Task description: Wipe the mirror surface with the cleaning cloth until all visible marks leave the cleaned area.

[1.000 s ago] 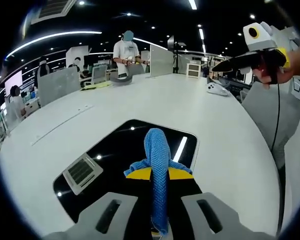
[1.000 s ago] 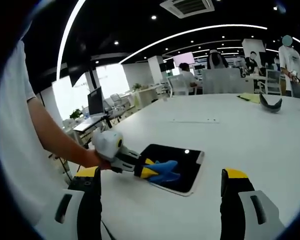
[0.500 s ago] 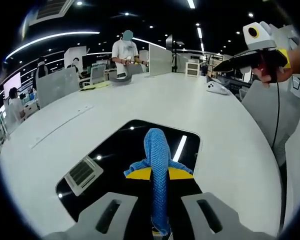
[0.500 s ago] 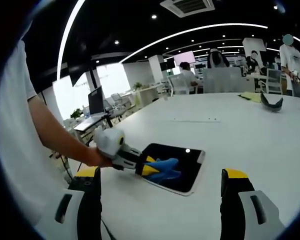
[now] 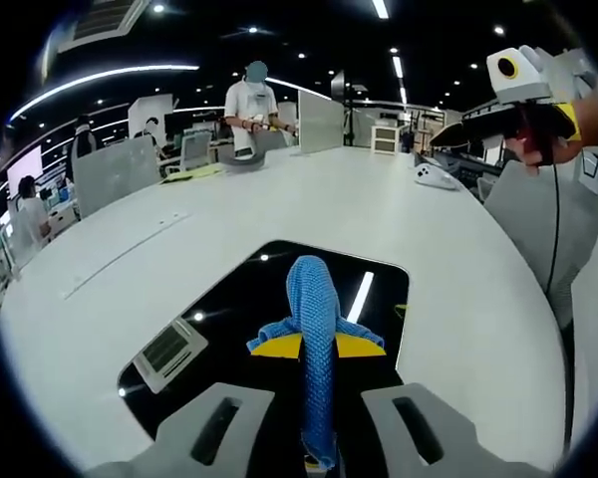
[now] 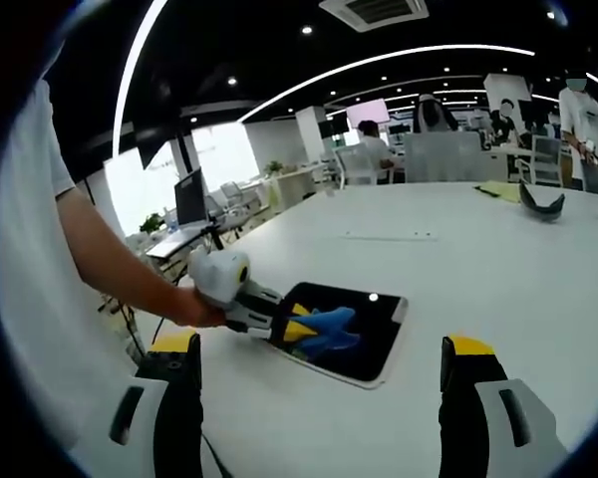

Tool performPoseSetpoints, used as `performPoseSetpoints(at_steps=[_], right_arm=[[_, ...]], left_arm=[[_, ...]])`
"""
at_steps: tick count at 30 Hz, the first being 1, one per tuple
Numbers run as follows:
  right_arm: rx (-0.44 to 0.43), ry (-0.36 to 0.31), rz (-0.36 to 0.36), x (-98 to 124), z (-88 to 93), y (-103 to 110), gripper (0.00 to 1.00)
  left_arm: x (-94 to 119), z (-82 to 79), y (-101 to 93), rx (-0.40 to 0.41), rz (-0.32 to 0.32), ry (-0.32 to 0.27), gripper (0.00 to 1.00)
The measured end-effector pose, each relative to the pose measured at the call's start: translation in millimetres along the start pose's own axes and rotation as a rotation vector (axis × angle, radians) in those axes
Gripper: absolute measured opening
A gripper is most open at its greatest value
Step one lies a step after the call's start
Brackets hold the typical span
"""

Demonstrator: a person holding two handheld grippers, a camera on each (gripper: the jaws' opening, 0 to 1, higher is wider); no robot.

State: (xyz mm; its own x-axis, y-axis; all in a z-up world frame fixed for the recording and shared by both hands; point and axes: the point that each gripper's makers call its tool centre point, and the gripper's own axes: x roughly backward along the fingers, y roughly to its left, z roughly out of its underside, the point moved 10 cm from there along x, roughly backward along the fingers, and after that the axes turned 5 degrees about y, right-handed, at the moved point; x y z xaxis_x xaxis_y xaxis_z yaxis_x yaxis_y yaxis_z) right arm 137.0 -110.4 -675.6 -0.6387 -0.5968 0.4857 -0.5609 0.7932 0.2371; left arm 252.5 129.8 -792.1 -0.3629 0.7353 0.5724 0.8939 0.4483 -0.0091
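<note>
Blue cleaning cloth [image 5: 314, 329] is being pressed onto the mirror [image 5: 229, 309] by the left tool [image 5: 317, 344].

Microfibre is being gripped between the closed yellow-tipped jaws of the left tool, with the cloth's folded end being laid on the dark glass lying flat on the white desk [image 5: 429, 249]; from the right gripper view, the left tool [image 6: 297, 331] is being seen low over the mirror's [image 6: 374, 344] near half, while the right tool [image 6: 319, 418] is being held open and empty, well apart from it. Nothing is being used to steady the mirror, so it is being judged likely to slide or turn under a hard stroke. Hard jaw tips are also being risked against the glass if the cloth bunches, and marks cannot be told apart from ceiling reflections.
</note>
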Motion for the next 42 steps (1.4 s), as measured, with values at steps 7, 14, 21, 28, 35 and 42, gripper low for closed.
performPoseSetpoints(at_steps=[7,14,21,28,35,42], right_arm=[[-0.007,-0.001,0.010,1.2,0.8,-0.9,1.00],[-0.007,-0.001,0.014,1.5,0.6,-0.2,1.00],[-0.010,0.001,0.018,2.3,1.5,-1.3,1.00],[-0.010,-0.004,0.023,1.7,-1.3,-2.2,1.00],[-0.010,-0.005,0.024,1.4,-1.5,-2.8,1.00],[-0.015,0.001,0.029,1.9,0.4,-3.5,1.00]], left_arm=[[-0.2,-1.0,5.0,-0.007,0.002,-0.002,0.08],[-1.2,-1.0,11.0,-0.011,-0.005,-0.002,0.08],[-1.5,-0.6,15.2,-0.009,-0.015,-0.006,0.08],[-2.1,-1.8,21.5,-0.019,-0.022,0.000,0.08],[-2.9,-1.9,29.0,-0.016,-0.026,-0.001,0.08],[-3.0,-3.1,35.3,-0.013,-0.033,-0.001,0.08]])
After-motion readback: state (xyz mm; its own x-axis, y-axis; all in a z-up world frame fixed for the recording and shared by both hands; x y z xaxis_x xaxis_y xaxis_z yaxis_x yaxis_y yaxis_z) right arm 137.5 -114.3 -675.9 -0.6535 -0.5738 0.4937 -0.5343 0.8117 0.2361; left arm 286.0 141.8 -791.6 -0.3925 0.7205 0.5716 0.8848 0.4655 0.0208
